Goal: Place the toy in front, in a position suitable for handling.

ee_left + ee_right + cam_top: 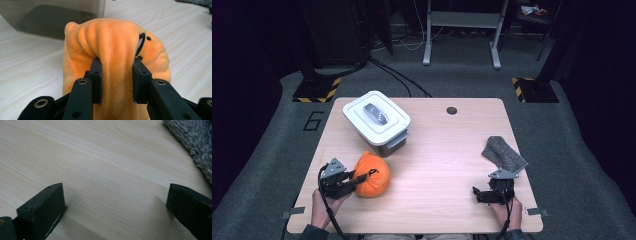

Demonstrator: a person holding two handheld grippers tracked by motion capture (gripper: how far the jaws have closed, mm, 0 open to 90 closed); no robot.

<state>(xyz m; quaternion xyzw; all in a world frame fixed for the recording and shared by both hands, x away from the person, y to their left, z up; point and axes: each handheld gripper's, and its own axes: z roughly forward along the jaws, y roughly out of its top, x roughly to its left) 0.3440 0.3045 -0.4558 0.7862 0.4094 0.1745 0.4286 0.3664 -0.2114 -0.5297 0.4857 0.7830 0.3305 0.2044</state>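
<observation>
An orange plush toy [372, 175] lies on the wooden table [442, 150], near its front left. My left gripper [356, 180] is shut on it from the left. In the left gripper view the two pads pinch a thick fold of the orange plush toy [112, 42], which bulges above my left gripper [117, 72]. My right gripper [492, 189] rests at the front right of the table, open, with nothing between the jaws. In the right gripper view only bare wood lies between the wide-apart jaws of my right gripper [115, 197].
A grey bin with a white lid [377, 120] stands just behind the plush; its grey wall [55, 17] is close ahead in the left gripper view. A grey fuzzy cloth [503, 152] [195, 142] lies just beyond the right gripper. A small round hole [451, 110] marks the table's far edge.
</observation>
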